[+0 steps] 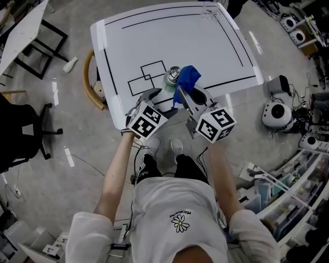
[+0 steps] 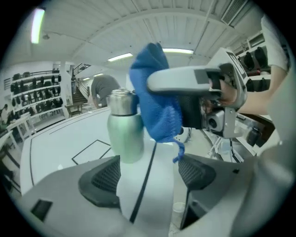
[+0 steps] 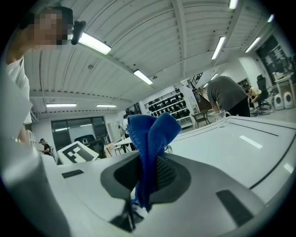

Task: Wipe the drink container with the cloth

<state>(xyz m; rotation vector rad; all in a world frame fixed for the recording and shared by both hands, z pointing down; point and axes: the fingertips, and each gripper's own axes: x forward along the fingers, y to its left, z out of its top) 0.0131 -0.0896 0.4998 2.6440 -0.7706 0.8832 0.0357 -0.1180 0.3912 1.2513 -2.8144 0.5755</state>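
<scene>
The left gripper (image 2: 150, 176) has its fingers (image 2: 104, 178) spread wide and holding nothing. The single drink container (image 2: 124, 134), pale green with a metal cap, stands upright on the desk (image 2: 55, 139) just beyond them, left of the frame's centre. The right gripper (image 3: 145, 176) has its fingers (image 3: 167, 172) closed on the one blue cloth (image 3: 150, 134), which rises from between them. Only the left gripper view shows the cloth hanging at the drink container's right side; whether they touch is unclear. The head view alone places both near the desk's lower edge, with one clear glass (image 1: 208, 13) at its upper right corner.
</scene>
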